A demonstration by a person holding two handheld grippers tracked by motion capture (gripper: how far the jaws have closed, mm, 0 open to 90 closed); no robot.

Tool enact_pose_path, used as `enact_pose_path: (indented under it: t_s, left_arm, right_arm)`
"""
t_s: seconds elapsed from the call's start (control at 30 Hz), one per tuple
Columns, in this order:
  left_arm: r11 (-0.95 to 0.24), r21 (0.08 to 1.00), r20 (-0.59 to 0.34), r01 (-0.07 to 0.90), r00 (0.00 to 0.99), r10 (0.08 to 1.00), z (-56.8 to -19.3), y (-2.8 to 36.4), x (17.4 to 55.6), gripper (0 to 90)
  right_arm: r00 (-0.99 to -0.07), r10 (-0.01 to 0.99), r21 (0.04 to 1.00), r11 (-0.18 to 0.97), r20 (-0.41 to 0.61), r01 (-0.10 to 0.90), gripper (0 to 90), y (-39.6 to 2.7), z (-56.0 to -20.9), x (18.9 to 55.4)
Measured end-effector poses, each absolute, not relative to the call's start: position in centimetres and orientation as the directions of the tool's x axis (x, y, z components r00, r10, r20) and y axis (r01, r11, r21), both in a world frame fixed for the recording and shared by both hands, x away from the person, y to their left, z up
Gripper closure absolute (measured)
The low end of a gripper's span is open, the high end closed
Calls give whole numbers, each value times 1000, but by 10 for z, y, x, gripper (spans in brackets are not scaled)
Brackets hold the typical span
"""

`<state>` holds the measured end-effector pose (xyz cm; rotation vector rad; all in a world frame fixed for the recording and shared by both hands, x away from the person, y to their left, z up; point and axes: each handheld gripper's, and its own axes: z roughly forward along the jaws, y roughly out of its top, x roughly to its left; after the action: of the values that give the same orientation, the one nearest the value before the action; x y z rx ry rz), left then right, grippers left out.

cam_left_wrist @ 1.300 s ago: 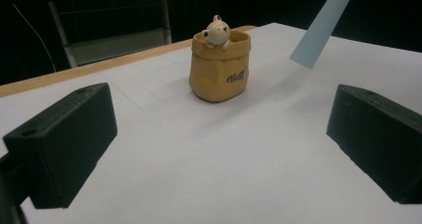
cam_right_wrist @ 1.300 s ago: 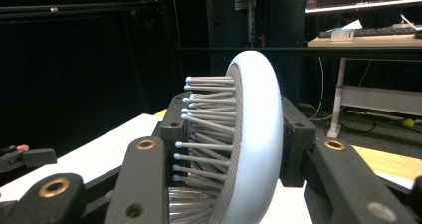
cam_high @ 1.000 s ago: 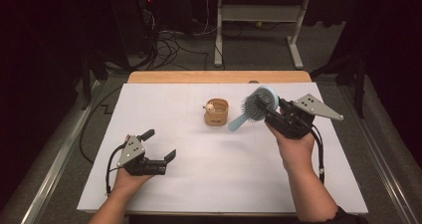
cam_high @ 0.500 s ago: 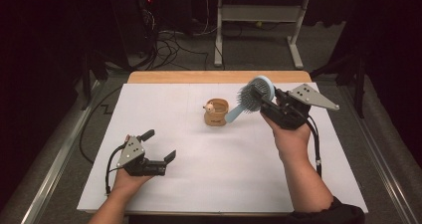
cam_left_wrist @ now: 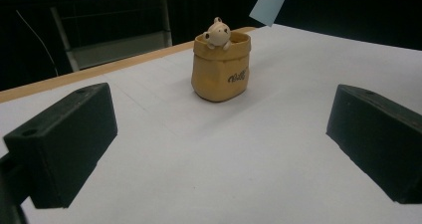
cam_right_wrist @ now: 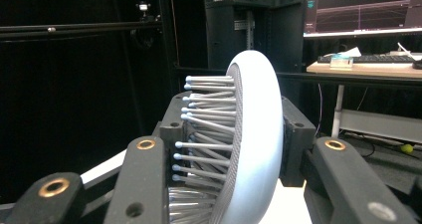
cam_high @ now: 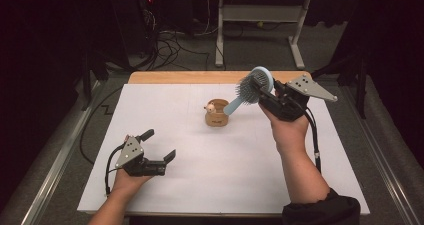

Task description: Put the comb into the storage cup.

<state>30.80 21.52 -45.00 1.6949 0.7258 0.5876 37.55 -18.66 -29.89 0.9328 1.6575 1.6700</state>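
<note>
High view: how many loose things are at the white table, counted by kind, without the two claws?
Light blue round plastic hairbrush: 1
Tan bag-shaped pot with a small cream bear figure at its rim: 1
Total: 2

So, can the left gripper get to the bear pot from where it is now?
Probably yes. The left gripper rests open on the white sheet, facing the pot, with bare sheet between them. The brush hangs above the pot.

Right tool (cam_high: 267,92) gripping hairbrush (cam_high: 254,85) above pouch (cam_high: 217,116)
</note>
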Motion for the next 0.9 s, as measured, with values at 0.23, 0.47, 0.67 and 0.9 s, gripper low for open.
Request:
enact_pose_path:
  t_s: [0.23, 0.47, 0.67, 0.9]
  left_arm:
    - [-171, 972, 17, 159, 683, 730, -450, 216, 309, 0]
    - [-172, 973, 19, 157, 683, 730, -450, 215, 308, 0]
    - [-180, 971, 22, 158, 690, 724, -451, 214, 309, 0]
    - [-180, 971, 23, 157, 691, 722, -451, 214, 308, 0]
  right_arm:
    - [-565, 822, 998, -40, 65, 57, 600, -180, -297, 386]
    - [-561, 824, 996, -42, 79, 79, 599, -173, -303, 399]
    - [-550, 831, 995, -45, 88, 91, 599, -170, -310, 407]
    - [-541, 836, 994, -47, 93, 97, 599, -170, -314, 414]
